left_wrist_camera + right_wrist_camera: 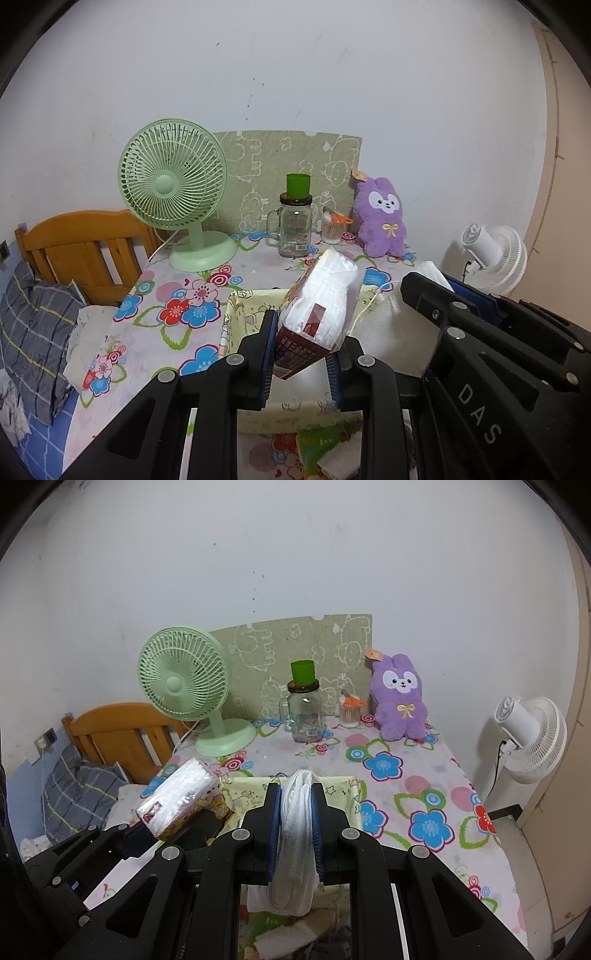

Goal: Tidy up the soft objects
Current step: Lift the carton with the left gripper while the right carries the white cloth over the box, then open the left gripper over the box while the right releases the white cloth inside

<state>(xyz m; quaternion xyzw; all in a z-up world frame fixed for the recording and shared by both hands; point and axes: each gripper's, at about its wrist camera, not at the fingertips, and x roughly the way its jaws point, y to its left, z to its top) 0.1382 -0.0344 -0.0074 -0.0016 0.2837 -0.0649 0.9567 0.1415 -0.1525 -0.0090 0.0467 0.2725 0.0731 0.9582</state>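
My left gripper is shut on a white plastic tissue pack with a dark red label, held tilted above a pale yellow fabric box. My right gripper is shut on a folded white cloth that hangs down between its blue pads, over the same yellow box. In the right wrist view the tissue pack shows at the lower left. In the left wrist view the white cloth shows at the right. A purple plush rabbit sits upright at the back right of the table.
On the flowered tablecloth stand a green desk fan, a glass jar with a green cup on top and a cotton-swab cup. A white fan stands right of the table. A wooden headboard and a checked pillow lie left.
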